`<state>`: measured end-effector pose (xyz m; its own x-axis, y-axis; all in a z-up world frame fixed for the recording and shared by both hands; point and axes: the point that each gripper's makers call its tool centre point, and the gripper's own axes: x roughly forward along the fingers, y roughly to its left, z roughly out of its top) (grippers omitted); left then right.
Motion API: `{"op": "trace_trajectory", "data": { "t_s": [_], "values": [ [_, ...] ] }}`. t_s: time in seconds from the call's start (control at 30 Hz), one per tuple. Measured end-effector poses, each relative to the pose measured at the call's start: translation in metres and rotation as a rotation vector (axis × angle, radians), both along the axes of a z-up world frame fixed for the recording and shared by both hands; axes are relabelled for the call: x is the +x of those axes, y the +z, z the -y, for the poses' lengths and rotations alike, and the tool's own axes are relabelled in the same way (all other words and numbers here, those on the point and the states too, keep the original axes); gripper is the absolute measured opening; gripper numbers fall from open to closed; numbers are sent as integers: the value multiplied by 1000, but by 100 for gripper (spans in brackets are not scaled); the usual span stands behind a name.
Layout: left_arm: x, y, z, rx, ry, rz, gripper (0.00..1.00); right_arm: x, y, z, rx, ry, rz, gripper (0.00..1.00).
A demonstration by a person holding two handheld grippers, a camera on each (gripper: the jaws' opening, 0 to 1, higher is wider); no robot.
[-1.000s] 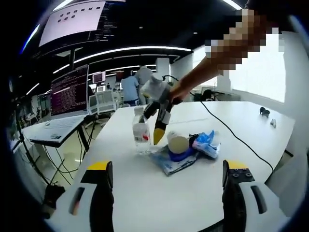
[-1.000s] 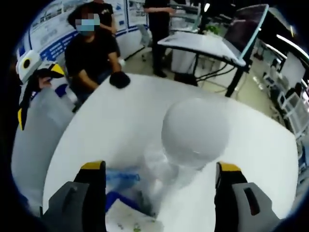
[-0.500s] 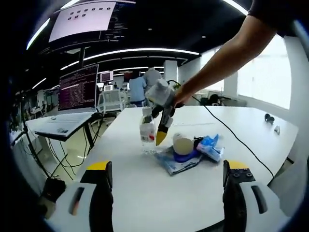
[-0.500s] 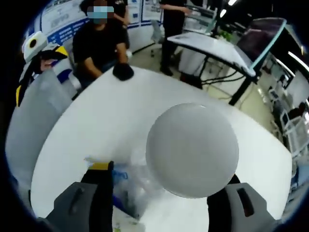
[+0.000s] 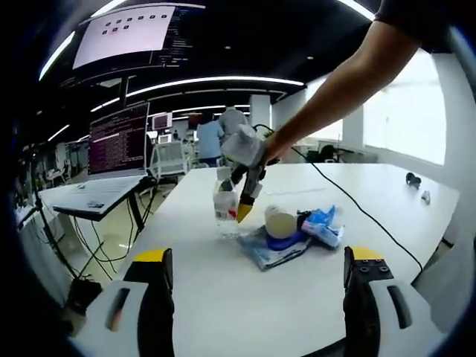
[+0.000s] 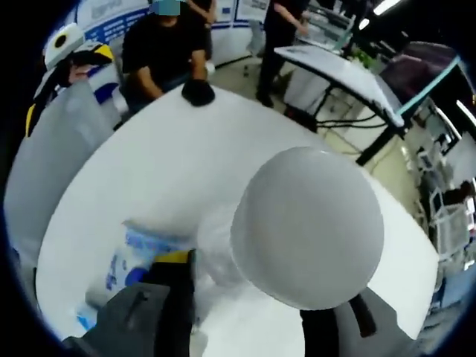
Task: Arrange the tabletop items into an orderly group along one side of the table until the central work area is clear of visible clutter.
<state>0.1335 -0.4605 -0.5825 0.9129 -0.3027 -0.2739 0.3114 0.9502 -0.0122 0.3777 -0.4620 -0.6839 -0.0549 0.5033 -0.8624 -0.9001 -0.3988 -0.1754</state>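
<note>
Now that our right gripper (image 6: 249,286) has closed on the bottle (image 5: 224,210), we can move it aside; left gripper (image 5: 253,286) stays apart.

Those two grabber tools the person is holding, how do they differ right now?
The right gripper has its jaws closed around a clear bottle; the left gripper has its jaws spread wide and holds nothing. The right is over the pile, the left back near the table edge. Both have yellow tips.
</note>
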Motion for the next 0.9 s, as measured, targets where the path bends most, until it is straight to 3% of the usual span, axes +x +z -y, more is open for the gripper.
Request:
{"op": "trace_trajectory", "data": {
  "t_s": [0.3,0.57,0.9],
  "values": [
    [0,1,-2,-7,10,9,95,0,-1,3,-9,-23,-3,41],
    [-1,1,-3,-3,11,11,95,-1,1,7,24,-112,-28,39],
    [0,1,-2,1,7,15,95,-3,2,19,35,-150,-35,33]
  ]
}}
